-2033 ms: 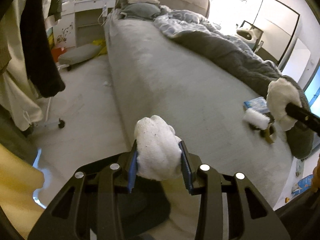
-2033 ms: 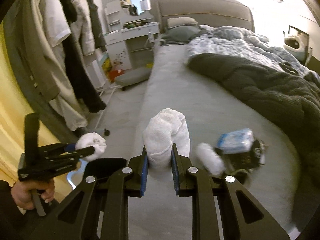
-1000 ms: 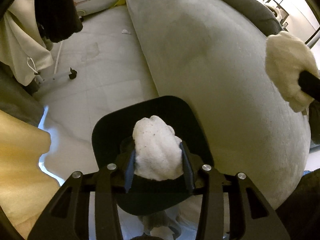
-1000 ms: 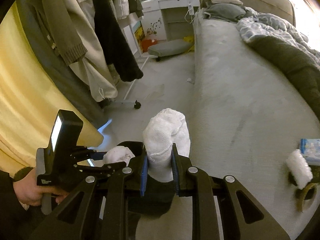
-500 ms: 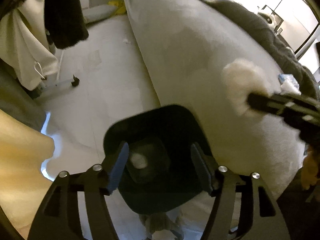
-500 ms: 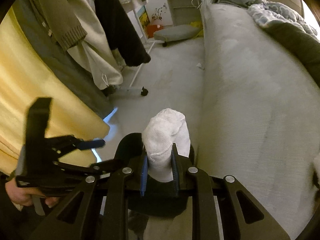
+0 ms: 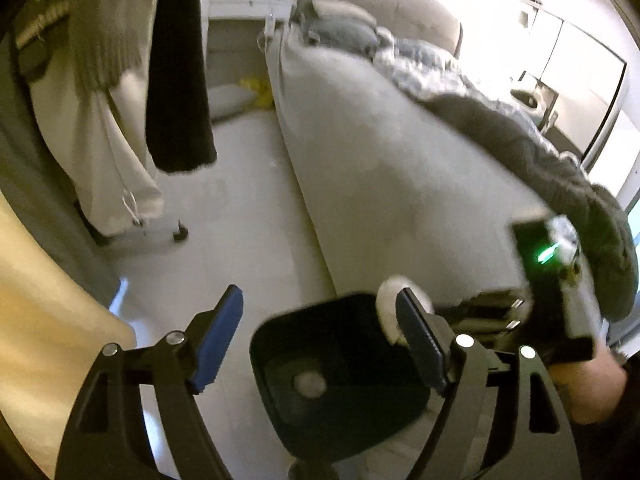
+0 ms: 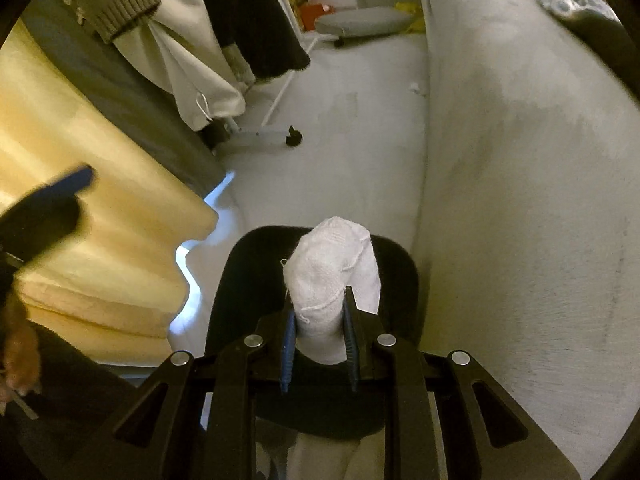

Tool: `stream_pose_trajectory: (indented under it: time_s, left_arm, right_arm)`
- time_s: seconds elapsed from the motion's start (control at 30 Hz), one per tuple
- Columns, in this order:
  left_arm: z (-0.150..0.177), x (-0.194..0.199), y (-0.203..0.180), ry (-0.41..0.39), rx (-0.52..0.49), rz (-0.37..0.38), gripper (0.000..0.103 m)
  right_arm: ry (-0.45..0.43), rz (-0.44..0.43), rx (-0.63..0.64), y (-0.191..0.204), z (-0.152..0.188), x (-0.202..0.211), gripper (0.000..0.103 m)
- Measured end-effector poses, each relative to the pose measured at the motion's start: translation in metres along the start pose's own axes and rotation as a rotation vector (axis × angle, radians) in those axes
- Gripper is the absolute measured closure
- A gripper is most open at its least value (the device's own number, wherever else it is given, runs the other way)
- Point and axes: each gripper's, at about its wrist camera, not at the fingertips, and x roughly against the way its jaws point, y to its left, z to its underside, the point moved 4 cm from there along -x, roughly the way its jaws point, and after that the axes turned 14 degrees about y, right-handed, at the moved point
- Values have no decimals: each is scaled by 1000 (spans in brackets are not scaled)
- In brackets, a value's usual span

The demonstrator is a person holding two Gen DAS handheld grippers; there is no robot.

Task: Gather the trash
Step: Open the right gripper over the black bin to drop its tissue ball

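A black trash bin (image 7: 340,364) stands on the floor beside the bed, with a white crumpled wad (image 7: 309,384) lying at its bottom. Above the bin's left side my left gripper (image 7: 319,300) is open; its jaws are still opening and nothing is between them. My right gripper (image 8: 318,304) is shut on a second white cloth-like wad (image 8: 332,268) and holds it right over the bin's (image 8: 236,272) mouth. In the left wrist view that held wad (image 7: 388,300) shows at the bin's far rim. A blurred blue fingertip (image 8: 78,179) of the left gripper shows at the left.
The grey bed (image 7: 400,168) runs along the right, with a dark blanket (image 7: 560,168) on it. Hanging clothes (image 8: 240,20) and a wheeled rack foot (image 8: 294,136) stand to the left. A yellow curtain (image 8: 92,208) lies close to the bin. A person's hand (image 7: 592,384) holds the right gripper.
My left gripper let go of its wad, which now lies in the bin; its jaws spread and it rose. My right gripper came down over the bin with its wad.
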Motion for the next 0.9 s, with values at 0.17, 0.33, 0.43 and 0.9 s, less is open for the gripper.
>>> stream_pose_trajectory:
  time_s: [0.17, 0.33, 0.43, 0.9]
  left_arm:
    - [-9, 22, -4, -100, 6, -1, 19]
    - [-17, 38, -11, -168, 8, 16, 17]
    - [-22, 51, -19, -211, 1, 27, 16]
    - [-45, 84, -77, -342, -55, 103, 11]
  right_arm:
    - [34, -11, 12, 3, 3, -13, 77]
    - [64, -15, 18, 3, 7, -25, 72]
    - [67, -21, 18, 7, 7, -25, 69]
    - [-68, -32, 60, 5, 25, 35, 42]
